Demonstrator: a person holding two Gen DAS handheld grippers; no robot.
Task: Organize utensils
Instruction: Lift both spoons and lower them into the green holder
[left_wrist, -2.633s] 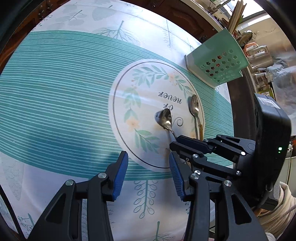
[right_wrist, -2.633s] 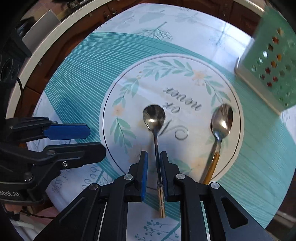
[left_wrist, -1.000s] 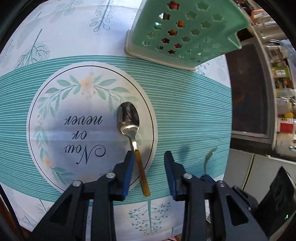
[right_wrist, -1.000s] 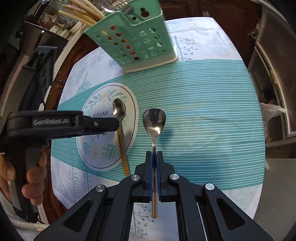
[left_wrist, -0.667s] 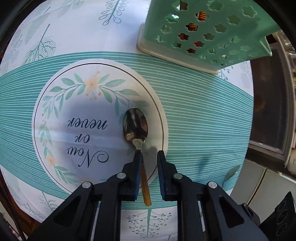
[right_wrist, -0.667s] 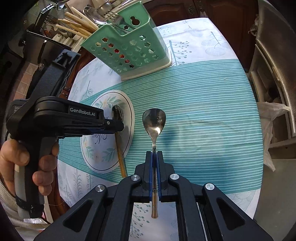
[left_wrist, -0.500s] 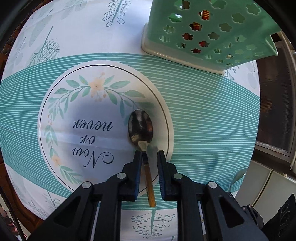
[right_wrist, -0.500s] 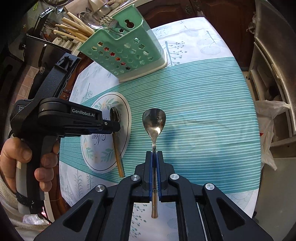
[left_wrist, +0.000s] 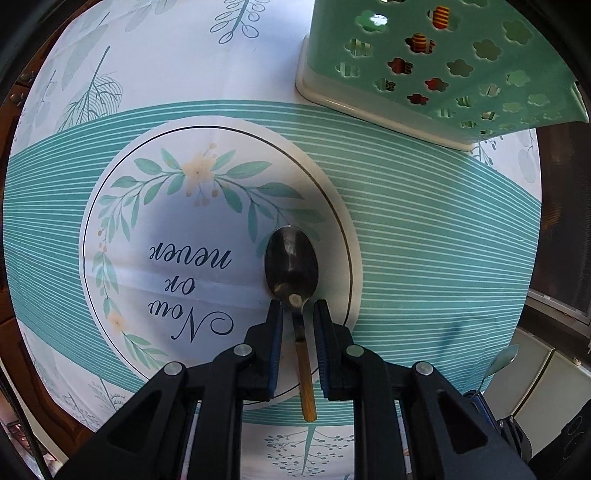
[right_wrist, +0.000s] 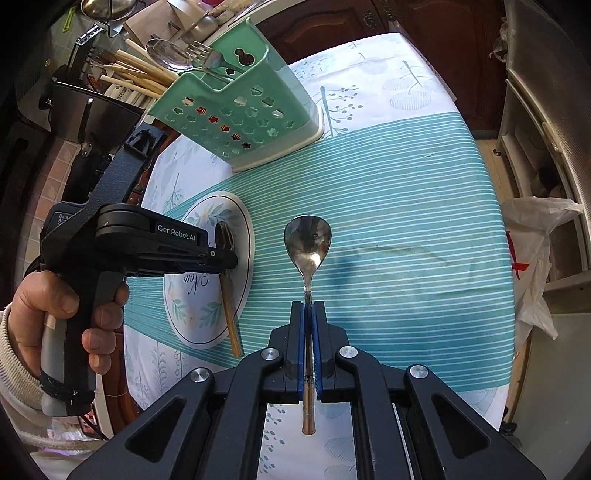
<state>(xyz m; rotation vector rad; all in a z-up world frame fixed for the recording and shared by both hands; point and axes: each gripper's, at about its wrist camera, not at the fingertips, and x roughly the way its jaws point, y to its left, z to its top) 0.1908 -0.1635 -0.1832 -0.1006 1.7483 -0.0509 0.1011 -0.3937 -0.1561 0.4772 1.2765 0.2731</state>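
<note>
A spoon with a gold handle (left_wrist: 291, 266) lies on the tablecloth, its bowl on the printed white circle (left_wrist: 177, 229). My left gripper (left_wrist: 298, 308) points down over it. Its jaws straddle the neck of the handle and are closing, with a small gap still showing on each side. In the right wrist view the left gripper (right_wrist: 229, 260) hovers over that gold-handled spoon (right_wrist: 231, 314). My right gripper (right_wrist: 308, 306) is shut on the handle of a silver spoon (right_wrist: 307, 240) and holds it above the striped cloth. The green perforated utensil holder (right_wrist: 240, 110) stands at the far side.
The utensil holder (left_wrist: 443, 66) holds chopsticks, a fork and a spoon. A person's hand (right_wrist: 55, 306) grips the left tool. A white plastic bag (right_wrist: 532, 258) hangs beyond the round table's right edge. Dark cabinets stand behind.
The left gripper has come down over the gold-handled spoon and its jaws have narrowed around the handle. The right gripper keeps the silver spoon, with the view shifted slightly.
</note>
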